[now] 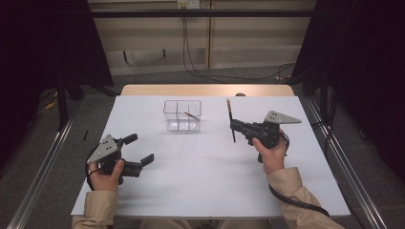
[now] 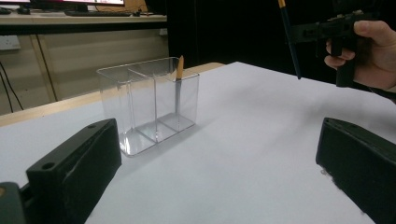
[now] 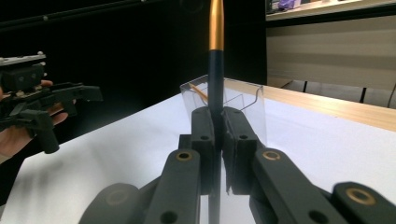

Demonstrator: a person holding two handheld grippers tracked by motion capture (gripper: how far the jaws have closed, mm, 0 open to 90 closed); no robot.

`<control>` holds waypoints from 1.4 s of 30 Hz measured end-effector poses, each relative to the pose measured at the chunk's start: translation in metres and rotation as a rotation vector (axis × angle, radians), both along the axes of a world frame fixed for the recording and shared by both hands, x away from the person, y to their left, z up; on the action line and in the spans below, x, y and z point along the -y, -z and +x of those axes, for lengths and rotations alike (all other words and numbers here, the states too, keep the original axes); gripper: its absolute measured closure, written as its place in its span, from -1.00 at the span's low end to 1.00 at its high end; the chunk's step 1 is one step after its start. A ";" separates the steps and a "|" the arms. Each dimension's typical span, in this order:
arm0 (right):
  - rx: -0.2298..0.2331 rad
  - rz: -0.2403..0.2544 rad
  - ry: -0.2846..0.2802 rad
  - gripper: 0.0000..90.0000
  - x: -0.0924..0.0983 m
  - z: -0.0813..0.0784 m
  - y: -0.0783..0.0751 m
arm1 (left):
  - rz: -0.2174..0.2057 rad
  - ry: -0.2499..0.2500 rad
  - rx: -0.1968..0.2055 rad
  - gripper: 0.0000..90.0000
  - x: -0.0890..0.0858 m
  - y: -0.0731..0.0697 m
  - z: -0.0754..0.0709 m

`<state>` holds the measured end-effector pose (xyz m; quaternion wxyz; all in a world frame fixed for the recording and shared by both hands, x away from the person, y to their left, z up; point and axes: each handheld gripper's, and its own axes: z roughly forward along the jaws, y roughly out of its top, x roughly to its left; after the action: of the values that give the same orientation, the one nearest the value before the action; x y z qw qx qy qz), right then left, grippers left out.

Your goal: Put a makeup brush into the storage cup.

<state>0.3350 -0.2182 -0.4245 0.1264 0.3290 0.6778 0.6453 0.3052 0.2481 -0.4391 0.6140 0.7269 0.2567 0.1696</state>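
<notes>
Right tool (image 1: pixel 232 125) clamped on a dark pen (image 1: pixel 230 120), jaws pressed together on the shaft about midway; pen stands close to upright, orange-gold end up, its lower tip off the table (image 1: pixel 200 176). Clear box (image 1: pixel 182 115) with dividers sits ahead of this tool and off to its left, well apart from the pen tip. One pen (image 2: pixel 179 88) already stands in a compartment of the box, leaning on the wall.

Left tool (image 1: pixel 138 150) rests near the table's front edge, jaws apart, nothing between them; box well ahead of it.

Risks, as judged from here:
- Grip is on a thin round shaft by flat pads; the pen could pivot or slide in the jaws during travel, so the tip arrives off-line.
- The compartments are narrow. A tilted tip may strike the rim or a divider instead of dropping in.
- The box looks light and is not braced by the left tool; a knock from the pen or the jaws could push or tip it, spilling the pen inside.
- Letting go too high could let the pen bounce out or lean against the pen inside.
</notes>
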 end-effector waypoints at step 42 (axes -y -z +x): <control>0.019 0.015 -0.195 0.88 -0.051 -0.013 0.004 | -0.019 0.015 -0.028 -1.00 0.011 0.001 -0.001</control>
<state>0.3219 -0.1668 -0.4285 0.0668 0.2563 0.7007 0.6625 0.3042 0.2372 -0.4405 0.6185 0.7253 0.2613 0.1522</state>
